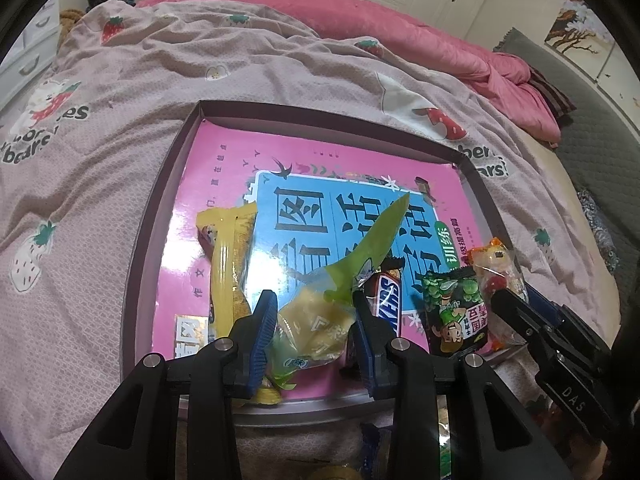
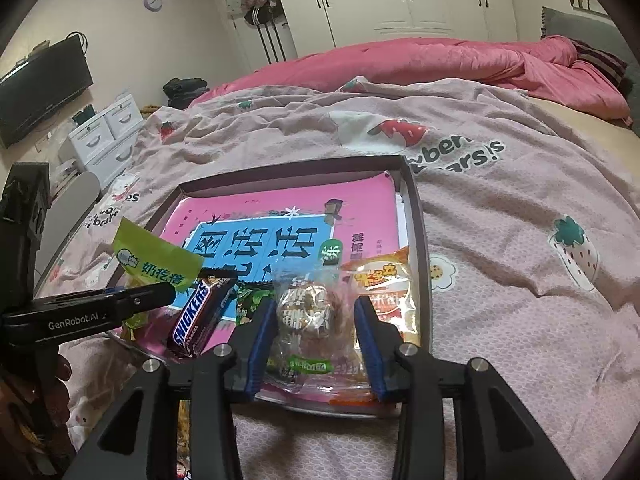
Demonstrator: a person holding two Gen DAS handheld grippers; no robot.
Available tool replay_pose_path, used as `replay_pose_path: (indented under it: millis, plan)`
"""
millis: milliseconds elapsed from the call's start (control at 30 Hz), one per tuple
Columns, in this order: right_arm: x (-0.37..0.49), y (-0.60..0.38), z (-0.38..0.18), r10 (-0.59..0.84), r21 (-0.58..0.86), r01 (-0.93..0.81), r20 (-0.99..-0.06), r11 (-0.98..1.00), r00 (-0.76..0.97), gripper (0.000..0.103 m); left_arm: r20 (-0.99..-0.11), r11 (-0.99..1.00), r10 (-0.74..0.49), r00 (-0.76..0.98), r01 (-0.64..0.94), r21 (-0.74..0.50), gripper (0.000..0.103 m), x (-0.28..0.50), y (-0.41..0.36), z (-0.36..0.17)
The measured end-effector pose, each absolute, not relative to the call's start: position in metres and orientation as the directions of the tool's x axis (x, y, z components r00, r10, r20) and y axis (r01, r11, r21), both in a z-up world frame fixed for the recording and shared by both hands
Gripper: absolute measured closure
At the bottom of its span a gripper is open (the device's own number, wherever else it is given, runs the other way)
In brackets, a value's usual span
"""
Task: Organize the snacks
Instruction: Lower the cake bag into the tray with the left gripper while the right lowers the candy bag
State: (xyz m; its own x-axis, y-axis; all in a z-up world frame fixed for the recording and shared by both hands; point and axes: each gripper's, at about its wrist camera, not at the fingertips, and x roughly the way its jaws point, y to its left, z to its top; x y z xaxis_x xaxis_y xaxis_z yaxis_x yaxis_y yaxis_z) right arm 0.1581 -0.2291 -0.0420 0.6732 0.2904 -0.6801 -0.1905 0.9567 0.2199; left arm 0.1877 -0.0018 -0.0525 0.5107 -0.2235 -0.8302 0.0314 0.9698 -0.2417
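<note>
Black linkage arms, silver screws, ribbed blue jaws, white "GenRobot.AI" and "DAS" lettering

One shallow box [image 1: 160, 216] holds one pink book [image 1: 224, 168] and six snack packets. They are one Snickers bar [image 1: 386, 300], one yellow packet [image 1: 226, 264], one green-topped packet [image 1: 320, 312], one black pea packet [image 1: 454, 312], one orange packet [image 2: 384, 280] and one clear cake packet [image 2: 312, 320].

left hand-held gripper [image 1: 314, 312] clasps green snack packet [image 1: 320, 300] over tray [image 1: 160, 208].
</note>
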Motion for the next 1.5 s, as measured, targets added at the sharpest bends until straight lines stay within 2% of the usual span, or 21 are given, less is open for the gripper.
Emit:
replay_pose_path:
  millis: [467, 1067, 1233, 1500]
  plan:
    - [0.158, -0.234, -0.039, 0.284, 0.232, -0.169, -0.677, 0.958, 0.679, 0.055, -0.817, 0.967, -0.232, 0.527, 0.037, -0.251, 0.062, 0.188, -0.001, -0.049]
    - [0.152, -0.233, -0.031, 0.307, 0.241, -0.194, -0.656, 0.951, 0.69, 0.052, -0.797, 0.965, -0.242, 0.554, 0.051, -0.258, 0.059, 0.185, 0.001, -0.037]
    - [0.151, -0.235, -0.027, 0.305, 0.247, -0.187, -0.642, 0.951, 0.703, 0.049, -0.792, 0.966, -0.23, 0.566, 0.036, -0.255, 0.046, 0.182, 0.003, -0.029]
    - [0.149, -0.24, -0.021, 0.304, 0.257, -0.179, -0.628, 0.95, 0.716, 0.039, -0.782, 0.969, -0.217, 0.585, 0.033, -0.243, 0.036, 0.176, 0.004, -0.013]
